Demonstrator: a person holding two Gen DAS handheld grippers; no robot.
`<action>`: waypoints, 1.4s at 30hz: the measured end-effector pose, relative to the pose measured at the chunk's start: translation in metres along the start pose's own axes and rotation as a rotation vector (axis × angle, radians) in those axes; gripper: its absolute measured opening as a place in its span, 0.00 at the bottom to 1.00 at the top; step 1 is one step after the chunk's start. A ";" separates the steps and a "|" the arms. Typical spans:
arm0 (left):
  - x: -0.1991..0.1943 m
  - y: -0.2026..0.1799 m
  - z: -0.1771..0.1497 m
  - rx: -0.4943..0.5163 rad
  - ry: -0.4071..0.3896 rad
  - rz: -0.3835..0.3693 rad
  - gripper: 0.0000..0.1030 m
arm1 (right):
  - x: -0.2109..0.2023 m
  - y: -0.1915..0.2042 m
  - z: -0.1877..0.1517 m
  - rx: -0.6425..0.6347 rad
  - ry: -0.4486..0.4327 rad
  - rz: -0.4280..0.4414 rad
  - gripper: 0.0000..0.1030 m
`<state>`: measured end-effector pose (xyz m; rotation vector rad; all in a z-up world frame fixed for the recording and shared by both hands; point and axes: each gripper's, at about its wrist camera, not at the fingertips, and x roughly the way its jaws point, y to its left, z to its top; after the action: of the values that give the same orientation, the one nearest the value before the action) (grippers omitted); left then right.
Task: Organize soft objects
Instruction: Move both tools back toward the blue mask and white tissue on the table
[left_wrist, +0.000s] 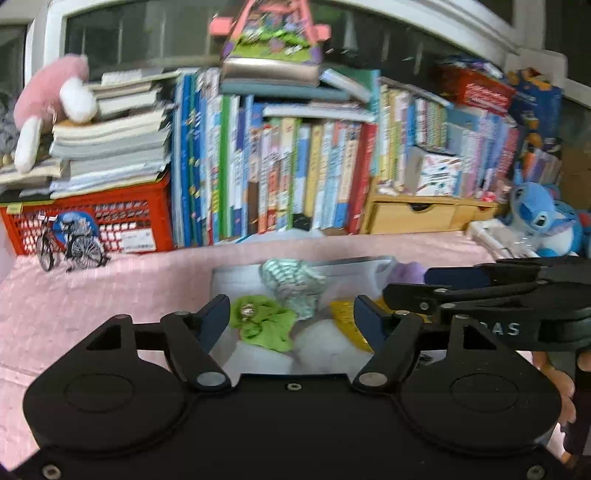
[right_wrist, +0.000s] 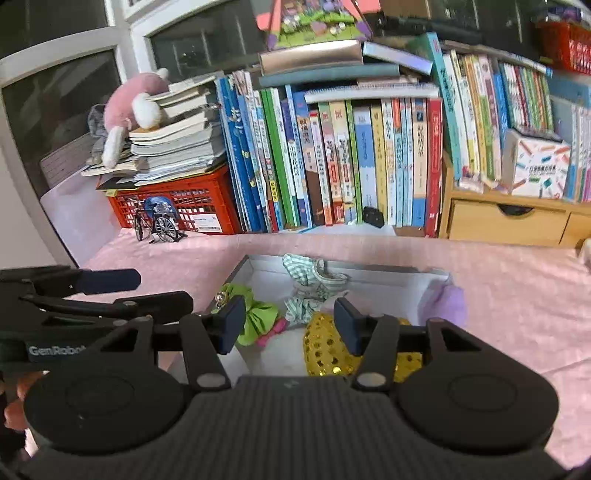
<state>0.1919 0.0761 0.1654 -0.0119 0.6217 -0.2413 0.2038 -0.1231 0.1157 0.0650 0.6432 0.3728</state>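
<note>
Both tools, left (left_wrist: 291, 317) lettered "GenRobot", right (right_wrist: 290, 325), gape empty over the box (right_wrist: 384, 286).

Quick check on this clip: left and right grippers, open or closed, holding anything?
Left gripper: open, holding nothing, fingers spread above the box of soft items.
Right gripper: open, holding nothing, also above the box.

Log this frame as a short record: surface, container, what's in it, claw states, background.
surface: pink cloth
container: open white box
contents: green scrunchie, striped scrunchie, gold sequin item
at box's right edge: purple soft item
left claw: open, empty, over box
right claw: open, empty, over box
background: books, red crate, model bicycle, pink plush
</note>
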 end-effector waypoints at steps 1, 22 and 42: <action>-0.007 -0.004 -0.002 0.008 -0.011 -0.008 0.73 | -0.006 0.001 -0.002 -0.005 -0.010 0.001 0.66; -0.081 -0.060 -0.094 -0.005 -0.238 -0.041 0.80 | -0.094 -0.002 -0.072 -0.147 -0.198 -0.045 0.75; -0.072 -0.081 -0.171 -0.025 -0.199 0.005 0.59 | -0.135 -0.058 -0.140 -0.059 -0.286 -0.205 0.76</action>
<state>0.0185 0.0243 0.0743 -0.0577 0.4261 -0.2239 0.0390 -0.2333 0.0714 -0.0041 0.3517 0.1792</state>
